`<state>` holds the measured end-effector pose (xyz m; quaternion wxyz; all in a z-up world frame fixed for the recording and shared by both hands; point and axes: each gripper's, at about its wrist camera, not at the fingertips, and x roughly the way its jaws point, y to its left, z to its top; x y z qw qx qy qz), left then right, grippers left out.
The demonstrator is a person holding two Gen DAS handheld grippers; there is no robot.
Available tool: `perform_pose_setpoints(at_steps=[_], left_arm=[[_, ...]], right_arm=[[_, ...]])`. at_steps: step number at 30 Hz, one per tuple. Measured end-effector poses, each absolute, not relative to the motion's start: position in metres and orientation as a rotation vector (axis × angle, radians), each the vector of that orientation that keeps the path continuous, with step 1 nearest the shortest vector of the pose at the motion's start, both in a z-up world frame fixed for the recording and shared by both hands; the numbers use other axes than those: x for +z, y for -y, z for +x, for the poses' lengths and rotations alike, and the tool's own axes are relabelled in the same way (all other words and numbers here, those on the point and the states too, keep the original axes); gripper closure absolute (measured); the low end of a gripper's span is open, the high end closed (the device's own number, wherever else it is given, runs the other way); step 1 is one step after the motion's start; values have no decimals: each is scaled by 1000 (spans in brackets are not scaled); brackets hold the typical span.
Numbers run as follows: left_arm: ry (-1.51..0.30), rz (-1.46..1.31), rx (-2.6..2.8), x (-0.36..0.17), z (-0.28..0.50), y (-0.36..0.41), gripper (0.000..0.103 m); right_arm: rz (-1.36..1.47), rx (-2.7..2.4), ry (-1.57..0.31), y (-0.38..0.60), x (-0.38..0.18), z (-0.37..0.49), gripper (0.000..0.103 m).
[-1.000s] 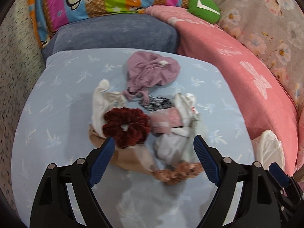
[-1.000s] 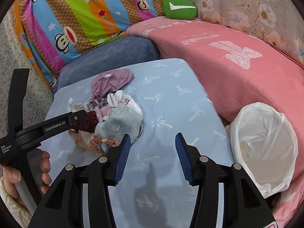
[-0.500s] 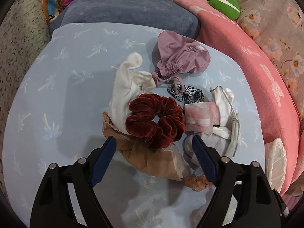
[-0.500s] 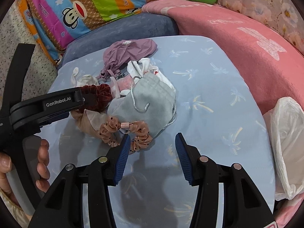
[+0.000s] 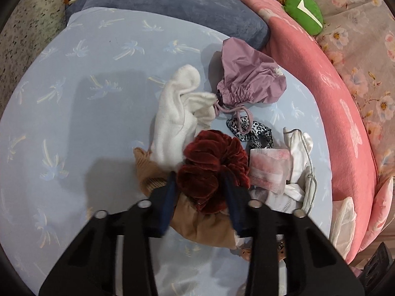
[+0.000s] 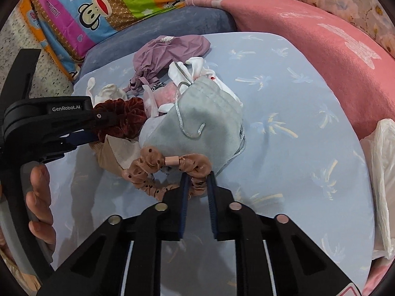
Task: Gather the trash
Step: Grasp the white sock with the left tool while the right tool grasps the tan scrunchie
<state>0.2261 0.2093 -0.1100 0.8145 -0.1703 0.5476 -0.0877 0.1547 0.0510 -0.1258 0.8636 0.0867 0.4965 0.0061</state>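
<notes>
Two scrunchies (image 5: pixel 213 165), two pouches (image 5: pixel 249 79)

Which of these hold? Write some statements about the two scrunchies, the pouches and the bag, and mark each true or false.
1. The left gripper is closed around the dark red scrunchie. True; its jaws have just been closing.
2. The right gripper grips the grey pouch. False: it pinches the peach dotted scrunchie.
3. The purple drawstring pouch lies beyond the red scrunchie, nearer the blue-grey cushion. True.
4. The white plastic bag sits on the left of the pile. False: it is at the right edge.
</notes>
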Motion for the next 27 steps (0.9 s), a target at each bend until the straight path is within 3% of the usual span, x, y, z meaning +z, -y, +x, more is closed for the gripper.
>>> perform_pose_setpoints(at_steps=[3,6,20,27], left_arm=[[-1152,-351,-196,-104,222,-210,84],[-1131,-357,-206,-93,216,-212,86],[-981,-314,-308,-18,181,-188,87],[-999,-280,-392,-25,164,-169,86]], right_arm=[[187,17,-1025,-51,-120,151,97],[194,24,-1000,-51,-108,146,98],[222,9,-801,-32,-23,110,98],[235,-32,-778,-12,-16,95,98]])
